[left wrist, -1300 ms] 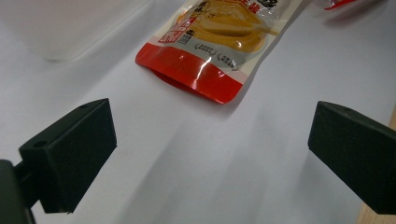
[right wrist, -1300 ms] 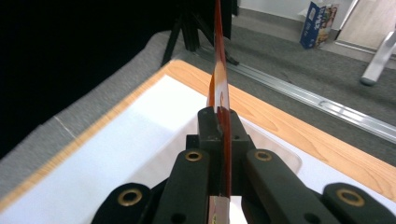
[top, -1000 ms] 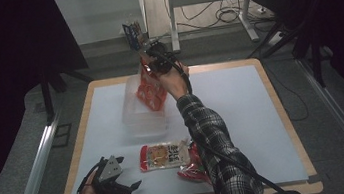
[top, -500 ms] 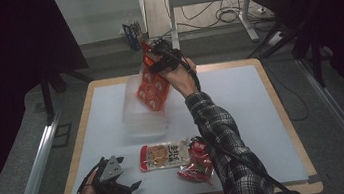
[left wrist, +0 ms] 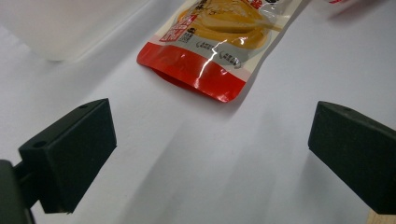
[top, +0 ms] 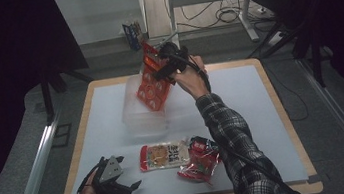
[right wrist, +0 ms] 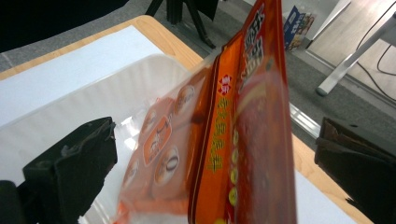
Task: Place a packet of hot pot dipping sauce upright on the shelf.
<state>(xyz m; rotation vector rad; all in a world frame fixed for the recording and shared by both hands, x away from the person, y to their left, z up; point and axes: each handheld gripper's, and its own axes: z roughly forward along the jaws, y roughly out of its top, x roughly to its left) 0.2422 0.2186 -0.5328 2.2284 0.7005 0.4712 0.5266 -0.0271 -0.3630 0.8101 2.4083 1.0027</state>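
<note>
Orange snack pouch (top: pixel 152 82) stands tilted in the clear plastic bin (top: pixel 138 112) at the far middle of the white table (top: pixel 262 110). Right gripper (top: pixel 163 62) is just beside its top; the jaws have just been opening and stand spread, the pouch between them unpressed. Left gripper (top: pixel 126 188) rests at the near left edge, jaws spread on nothing, near the red-ended noodle packet (left wrist: pixel 219 46)

High view: fixed above the near edge of the counter (top: pixel 260 95), facing forward and down. Left gripper view: low, close over the counter, facing the snack packet (left wrist: pixel 219 42) also seen from above. Right gripper view: close behind the orange bag (right wrist: pixel 224 140) over the clear tub (top: pixel 137 116).
</note>
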